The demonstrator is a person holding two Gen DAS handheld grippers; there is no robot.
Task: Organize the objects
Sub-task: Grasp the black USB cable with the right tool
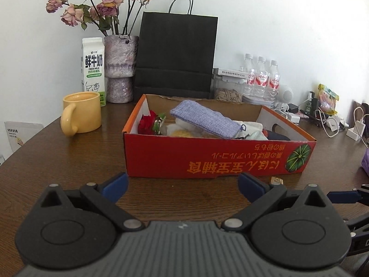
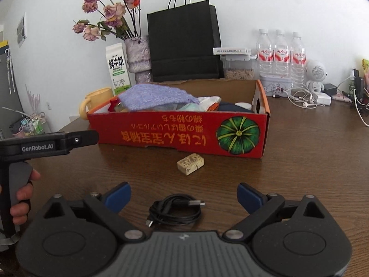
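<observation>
Left wrist view: the left gripper (image 1: 182,183) is hovering over the wooden table (image 1: 69,161) with its blue-padded fingers (image 1: 115,184) spread wide and nothing between them. The red cardboard box (image 1: 207,159) is standing just ahead of the fingertips, holding a lilac knitted pouch (image 1: 207,117) and a red rose (image 1: 147,124). A yellow mug (image 1: 80,113) is sitting ahead to the left.

Right wrist view: the right gripper (image 2: 184,195) is likewise standing wide open and gripping nothing. A coiled black cable (image 2: 175,211) is lying on the table between the fingers, touching neither pad. A small tan block (image 2: 190,163) is resting further ahead, just before the box (image 2: 161,136). The left gripper's body (image 2: 46,144) is showing at the left, held by a hand (image 2: 22,196).
</observation>
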